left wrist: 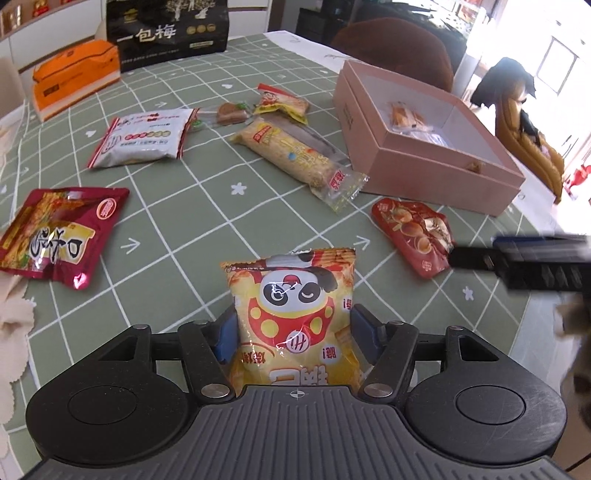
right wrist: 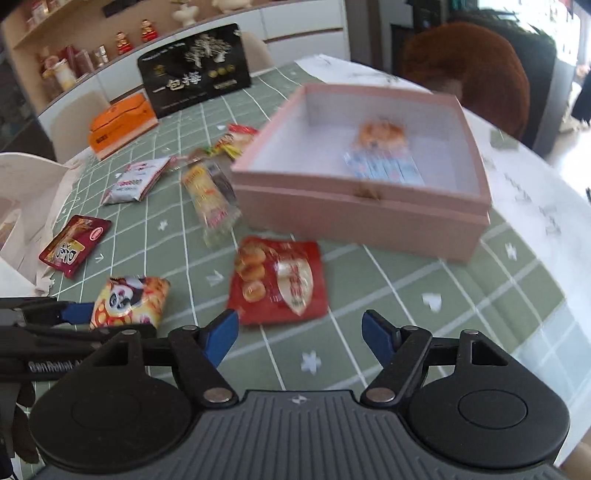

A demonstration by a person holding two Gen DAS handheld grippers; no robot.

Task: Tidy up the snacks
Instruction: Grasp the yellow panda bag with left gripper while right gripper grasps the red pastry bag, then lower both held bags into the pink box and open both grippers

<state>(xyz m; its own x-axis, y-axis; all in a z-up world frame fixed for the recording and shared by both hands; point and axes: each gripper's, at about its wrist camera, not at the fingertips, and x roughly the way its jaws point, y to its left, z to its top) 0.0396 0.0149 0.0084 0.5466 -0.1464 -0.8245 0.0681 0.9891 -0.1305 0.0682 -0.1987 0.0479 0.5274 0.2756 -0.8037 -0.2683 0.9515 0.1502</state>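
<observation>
A yellow panda snack bag [left wrist: 291, 306] lies on the green checked tablecloth [left wrist: 177, 229], and my left gripper [left wrist: 294, 334] is shut on it, one blue pad against each side edge. The right wrist view shows the same panda bag [right wrist: 129, 301] at the lower left. My right gripper [right wrist: 299, 334] is open and hangs just short of a red snack bag [right wrist: 279, 280] with nothing between its fingers. From the left wrist view, the right gripper [left wrist: 476, 254] reaches in beside the red bag [left wrist: 413, 240]. An open pink box [right wrist: 351, 221] with a few snacks inside stands behind.
Loose snacks lie about: a white bag [left wrist: 144, 136], a dark red pouch [left wrist: 59, 232], a long yellow bar [left wrist: 295, 158] and small packets [left wrist: 282, 103]. An orange box [left wrist: 74, 81] and a black bag [left wrist: 166, 33] stand at the far edge. A brown chair [right wrist: 469, 66] is behind the pink box.
</observation>
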